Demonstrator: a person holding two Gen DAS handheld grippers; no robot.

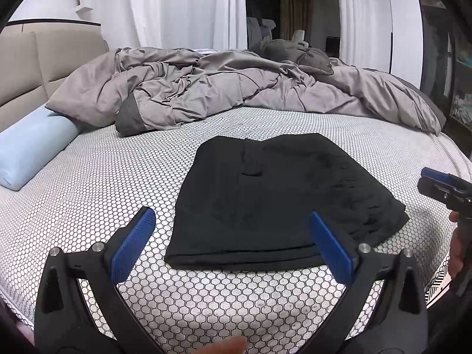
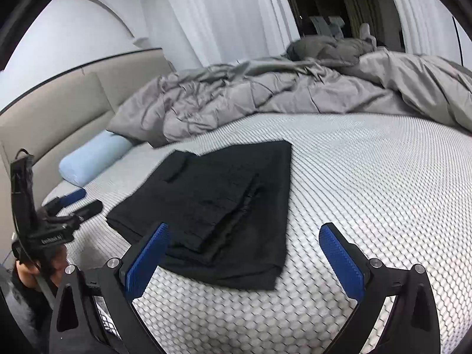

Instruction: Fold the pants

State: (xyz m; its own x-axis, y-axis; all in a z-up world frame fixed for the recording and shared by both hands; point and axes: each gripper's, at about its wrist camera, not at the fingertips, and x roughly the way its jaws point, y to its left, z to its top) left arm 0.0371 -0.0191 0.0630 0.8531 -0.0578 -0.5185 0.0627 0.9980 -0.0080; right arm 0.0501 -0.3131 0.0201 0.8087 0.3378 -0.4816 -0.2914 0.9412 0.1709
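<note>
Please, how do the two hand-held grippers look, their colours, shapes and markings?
Both are alike. The left hand-held gripper has a black angular plastic frame with silver round bolts and two flat blue finger pads with a fine dotted texture. The right hand-held gripper is the same. Seen from the right wrist, the left one's black body carries small white lettering, too small to read.

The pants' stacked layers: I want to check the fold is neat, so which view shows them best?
The right wrist view: the black pants lie folded with their stepped layer edges exposed. The left wrist view shows the pants as a flat dark slab, only the near folded edge visible.
</note>
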